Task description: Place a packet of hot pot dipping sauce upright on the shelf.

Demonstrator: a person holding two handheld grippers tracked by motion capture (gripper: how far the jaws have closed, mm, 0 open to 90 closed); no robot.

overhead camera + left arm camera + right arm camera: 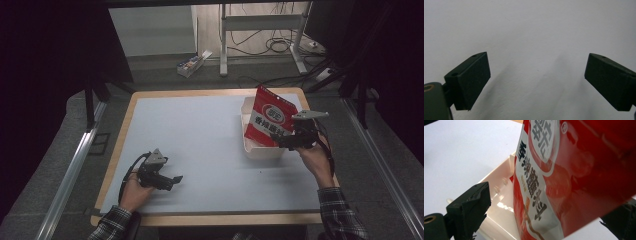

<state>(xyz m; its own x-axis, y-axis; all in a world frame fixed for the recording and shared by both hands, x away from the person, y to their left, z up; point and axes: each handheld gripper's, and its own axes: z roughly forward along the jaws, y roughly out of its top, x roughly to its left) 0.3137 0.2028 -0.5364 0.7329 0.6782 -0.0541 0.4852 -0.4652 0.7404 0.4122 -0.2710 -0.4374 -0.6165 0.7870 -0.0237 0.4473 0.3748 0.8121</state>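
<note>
Plaid sleeves: both forearms come in at the near edge of the counter [150, 102], a pale blue-grey mat with a light wood border.
Left hand [134, 192]: resting low on the near left part of the mat, wrapped round its tool, a black cable looping beside it.
Left gripper [176, 179]: lying just above the mat and pointing right; in the left gripper view [537, 75] its two black jaws stand wide apart with bare mat between them, holding nothing.
Right hand [316, 161]: raised at the right side of the counter, well apart from the left one, reaching toward the tub.
Right gripper [284, 141]: at the lower right edge of the red bag; in the right gripper view [549, 207] the jaws are spread wide, one clear of the bag on the left, the other at the far right behind the bag's edge. Whether that jaw touches the bag, I cannot tell.
Red bag [270, 117]: a glossy snack pouch with a white oval logo and dark printed characters, standing tilted, its lower end inside the tub, its top corner leaning up and away.
Tub [248, 145]: a white plastic container on the right half of the mat, near the far edge.
Beyond the counter: a small carton [191, 65] on the grey floor, white metal frame legs [223, 40] and loose cables [280, 45].
</note>
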